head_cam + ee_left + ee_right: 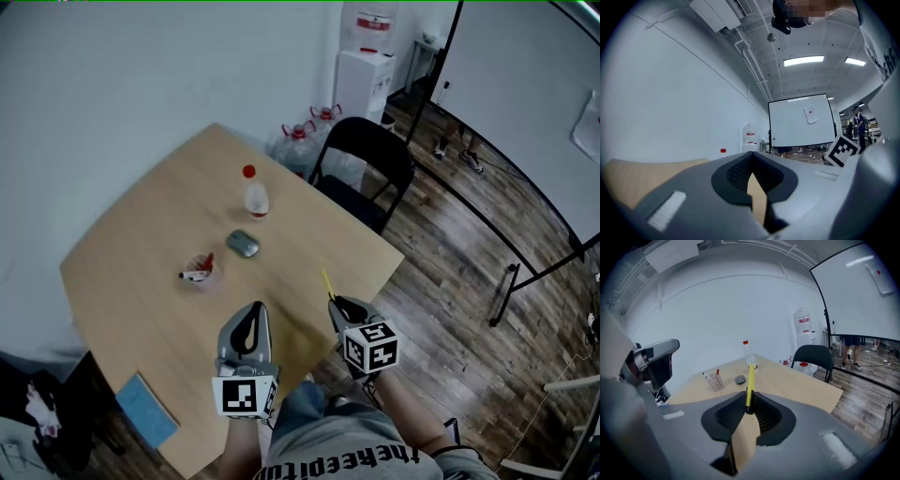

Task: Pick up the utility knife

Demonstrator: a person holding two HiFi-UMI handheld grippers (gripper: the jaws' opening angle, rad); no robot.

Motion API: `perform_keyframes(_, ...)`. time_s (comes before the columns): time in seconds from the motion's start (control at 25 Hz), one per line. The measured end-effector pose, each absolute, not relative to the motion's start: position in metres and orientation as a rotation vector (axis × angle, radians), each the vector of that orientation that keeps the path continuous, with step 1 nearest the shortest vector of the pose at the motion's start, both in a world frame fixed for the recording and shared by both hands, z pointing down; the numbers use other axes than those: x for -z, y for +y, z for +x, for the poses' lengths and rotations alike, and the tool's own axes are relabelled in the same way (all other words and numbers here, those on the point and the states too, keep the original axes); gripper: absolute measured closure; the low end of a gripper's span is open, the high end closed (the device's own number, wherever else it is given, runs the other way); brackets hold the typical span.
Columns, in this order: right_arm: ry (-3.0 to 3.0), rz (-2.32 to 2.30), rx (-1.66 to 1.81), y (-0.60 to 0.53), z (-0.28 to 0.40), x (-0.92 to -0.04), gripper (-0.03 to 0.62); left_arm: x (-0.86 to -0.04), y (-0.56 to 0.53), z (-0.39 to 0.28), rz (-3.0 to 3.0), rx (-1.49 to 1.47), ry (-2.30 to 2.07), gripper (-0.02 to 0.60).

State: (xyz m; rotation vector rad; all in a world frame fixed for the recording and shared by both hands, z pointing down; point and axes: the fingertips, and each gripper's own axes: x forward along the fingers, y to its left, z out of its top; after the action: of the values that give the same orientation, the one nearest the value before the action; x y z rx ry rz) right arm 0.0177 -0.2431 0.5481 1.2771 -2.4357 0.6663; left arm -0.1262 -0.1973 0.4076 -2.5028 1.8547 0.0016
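The right gripper (pixel 749 404) pinched the yellow utility knife (pixel 750 376) above the near edge of the tabletop (pixel 141 253). The left gripper (pixel 751 164) was closed and empty. Lifting steadily would likely prevent slipping.

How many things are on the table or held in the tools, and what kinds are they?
Bottle: 1
Grey mouse: 1
Pen cup: 1
Blue pad, at the near edge: 1
Yellow utility knife, held in the right tool: 1
Total: 5
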Motion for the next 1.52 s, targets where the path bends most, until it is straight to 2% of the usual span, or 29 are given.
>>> perform_keyframes(1.52, -2.779, 1.343, -0.127, -0.196, 0.055, -0.416, 0.537, -0.388, -0.151, -0.098, -2.403, -0.033, 1.883, 0.561)
